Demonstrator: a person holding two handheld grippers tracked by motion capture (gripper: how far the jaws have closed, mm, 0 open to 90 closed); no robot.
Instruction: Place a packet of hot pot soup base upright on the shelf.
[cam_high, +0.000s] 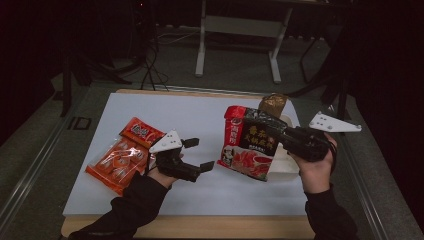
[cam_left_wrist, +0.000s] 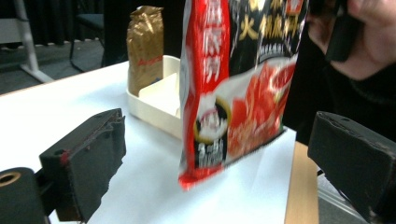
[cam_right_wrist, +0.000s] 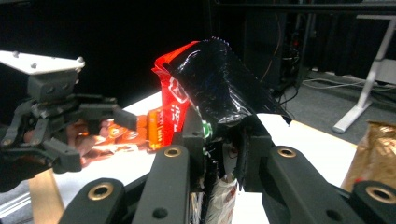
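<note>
While the red-and-black sauce pouch (cam_high: 250, 142) hangs clear of the bench (cam_high: 200, 115), at its right part and just in front of the white tray (cam_high: 284, 169), it is carried by one edge alone: the right tongs (cam_high: 280, 136) are clamped on its black upper end, as the right gripper view shows, jaws close together on the film. Left tongs (cam_high: 200, 154): jaws spread wide, nothing between them, just left of the pouch and apart from it. Risks, as judged: the glossy film could slide out of so narrow a pinch if the hand tilts or swings, dropping the pouch short of the tray; the limp lower end could catch the tray's near wall and fold or shove the tray; a swinging pouch could knock the brown bag (cam_high: 272, 104) standing at the tray's far end. Orange snack packet (cam_high: 125, 155): flat at left, near the left hand, clear of any such mishap.
</note>
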